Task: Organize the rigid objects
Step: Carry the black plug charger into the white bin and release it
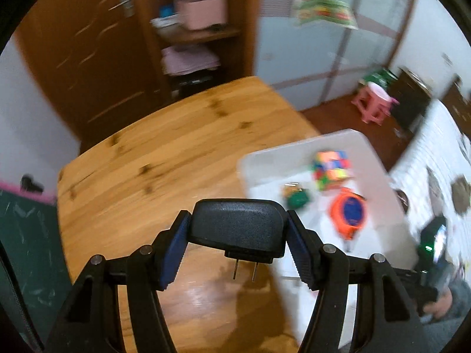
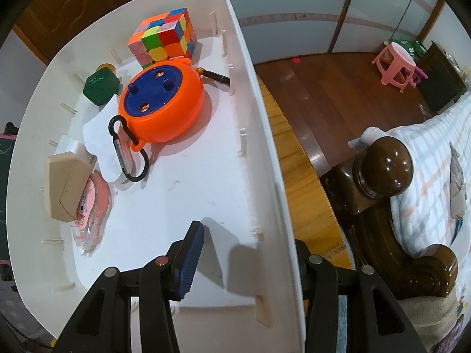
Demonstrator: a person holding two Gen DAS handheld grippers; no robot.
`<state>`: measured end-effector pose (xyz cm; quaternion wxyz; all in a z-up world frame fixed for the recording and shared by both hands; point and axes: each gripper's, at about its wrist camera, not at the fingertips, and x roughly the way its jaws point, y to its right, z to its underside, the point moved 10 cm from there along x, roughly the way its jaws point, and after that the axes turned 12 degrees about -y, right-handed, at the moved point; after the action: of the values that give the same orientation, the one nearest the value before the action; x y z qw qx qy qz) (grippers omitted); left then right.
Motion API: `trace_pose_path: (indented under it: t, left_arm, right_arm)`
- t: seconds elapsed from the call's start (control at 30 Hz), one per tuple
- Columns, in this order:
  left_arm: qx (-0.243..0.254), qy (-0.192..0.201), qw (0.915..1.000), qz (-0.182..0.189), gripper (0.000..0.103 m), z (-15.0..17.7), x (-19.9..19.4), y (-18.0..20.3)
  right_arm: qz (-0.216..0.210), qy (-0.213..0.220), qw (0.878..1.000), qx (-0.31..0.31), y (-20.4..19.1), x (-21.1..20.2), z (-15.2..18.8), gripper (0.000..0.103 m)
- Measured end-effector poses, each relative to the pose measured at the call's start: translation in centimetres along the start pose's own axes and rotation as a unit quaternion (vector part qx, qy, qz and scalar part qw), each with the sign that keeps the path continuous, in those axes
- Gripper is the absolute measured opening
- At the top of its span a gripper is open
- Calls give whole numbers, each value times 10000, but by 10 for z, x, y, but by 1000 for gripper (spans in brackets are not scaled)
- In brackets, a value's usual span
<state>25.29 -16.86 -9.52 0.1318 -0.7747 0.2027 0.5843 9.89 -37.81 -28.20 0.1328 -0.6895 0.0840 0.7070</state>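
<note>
**Charger in hand, bin steadied**

My left gripper [image 1: 238, 236] is closed on a black plug adapter [image 1: 238, 225], blue pads [image 1: 173, 253] pressed to its two short sides, prongs pointing down, so I judge it can go in flat without snagging. It hangs above the wooden table [image 1: 153, 158], just beside the white bin [image 1: 297, 150], not yet over it.

My right gripper [image 2: 250, 261] straddles the bin's side wall [image 2: 265, 158]: one finger inside, the other hidden behind the wall. I cannot tell whether it is pinching the wall or only set around it; I take it as bracing the bin.

Inside already lie a puzzle cube [image 2: 163, 39], an orange reel with a blue centre [image 2: 163, 103], a carabiner [image 2: 125, 153], a green box [image 2: 100, 86] and a tan box [image 2: 66, 186]. The bare floor nearest my right finger looks the likeliest spot.
</note>
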Motion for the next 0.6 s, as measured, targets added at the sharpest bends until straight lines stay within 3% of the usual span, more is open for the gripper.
trace_pose_path:
  t: [0.3,0.6]
  left_arm:
    - [851,-603,9945,-60,67,0,63,83]
    - [1285,-1154,9839,-468,67,17,126,112]
  right_arm:
    - [-116,92,9998,-140,-2,-1,1,50]
    - [-241,167,9992,-263,-5,-1,0,52]
